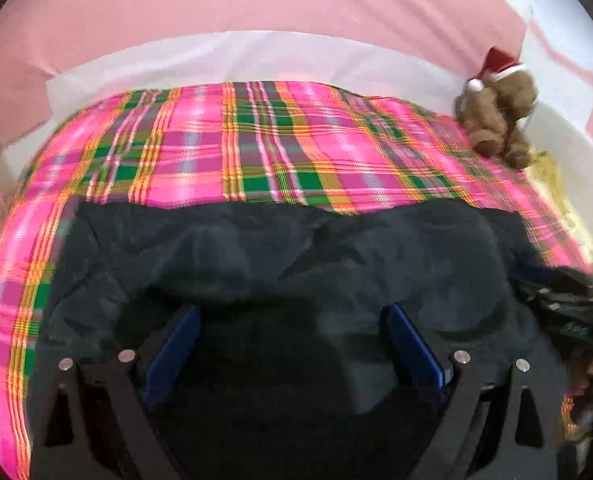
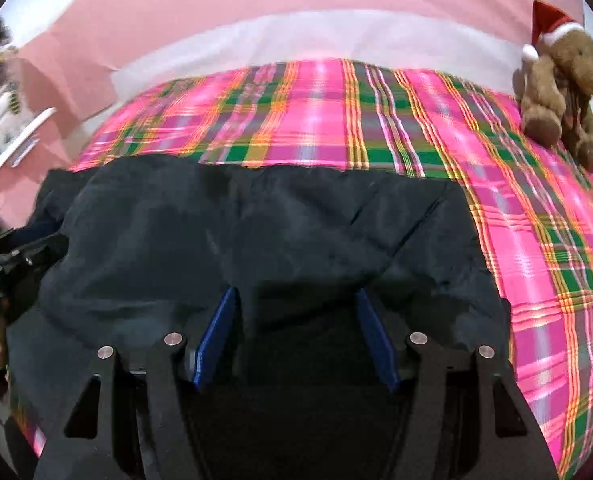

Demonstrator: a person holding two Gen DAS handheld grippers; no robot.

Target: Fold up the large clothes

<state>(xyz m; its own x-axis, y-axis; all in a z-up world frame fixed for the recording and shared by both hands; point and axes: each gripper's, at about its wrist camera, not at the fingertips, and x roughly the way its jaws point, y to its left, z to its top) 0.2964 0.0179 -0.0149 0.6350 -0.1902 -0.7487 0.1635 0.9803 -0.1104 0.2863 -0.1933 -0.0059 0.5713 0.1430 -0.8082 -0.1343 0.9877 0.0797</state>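
A large black garment (image 1: 296, 256) lies spread on a bed with a pink, green and orange plaid cover (image 1: 232, 140). It also shows in the right wrist view (image 2: 256, 232). My left gripper (image 1: 292, 312) hangs just over the garment's near part, its blue-padded jaws wide apart with nothing between them. My right gripper (image 2: 296, 296) is likewise over the garment, jaws wide apart and empty. The other gripper's black frame (image 2: 0, 264) shows at the left edge of the right wrist view.
A brown teddy bear (image 2: 560, 92) in a red Santa hat sits on the bed's far right corner; it also shows in the left wrist view (image 1: 496, 112). A pink wall (image 1: 256, 0) with a white band lies behind the bed. White shelving (image 2: 8, 132) stands at left.
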